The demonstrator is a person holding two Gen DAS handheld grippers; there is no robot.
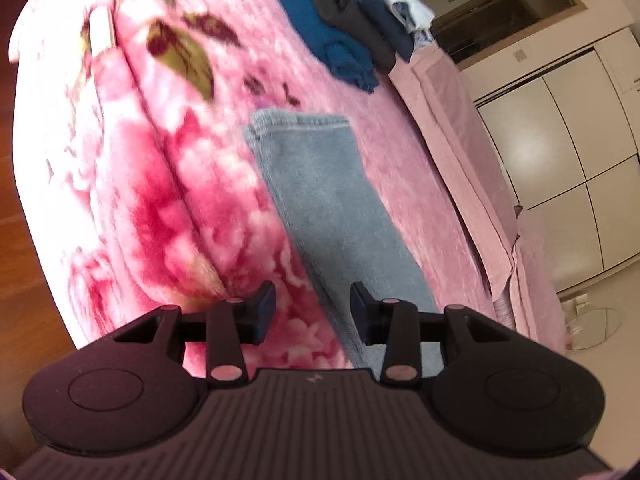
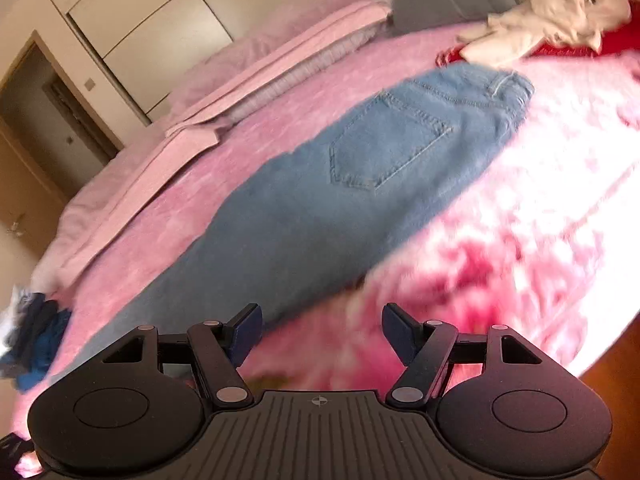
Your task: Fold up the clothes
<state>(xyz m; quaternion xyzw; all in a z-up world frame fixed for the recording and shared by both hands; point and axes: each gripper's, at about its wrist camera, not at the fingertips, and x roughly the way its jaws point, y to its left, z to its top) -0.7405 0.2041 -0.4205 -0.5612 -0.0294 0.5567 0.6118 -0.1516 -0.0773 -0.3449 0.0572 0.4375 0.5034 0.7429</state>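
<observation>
A pair of light blue jeans [image 2: 320, 200] lies flat on the pink floral blanket [image 2: 520, 220], legs stacked, back pocket up, waistband toward the far right. In the left wrist view the jeans' leg [image 1: 328, 208] runs away from me to its hem. My left gripper [image 1: 313, 312] hovers open above the leg near its lower part, nothing between its fingers. My right gripper [image 2: 322, 334] is open too, just off the near edge of the jeans over the blanket, holding nothing.
A pile of dark blue, teal and grey clothes [image 1: 352, 24] sits at the leg end of the bed. A white garment on a red one [image 2: 552, 24] lies beyond the waistband. Folded pink bedding [image 2: 248, 92] lines the far side. Wardrobe doors [image 1: 560, 140] and wooden floor [image 1: 16, 240] surround the bed.
</observation>
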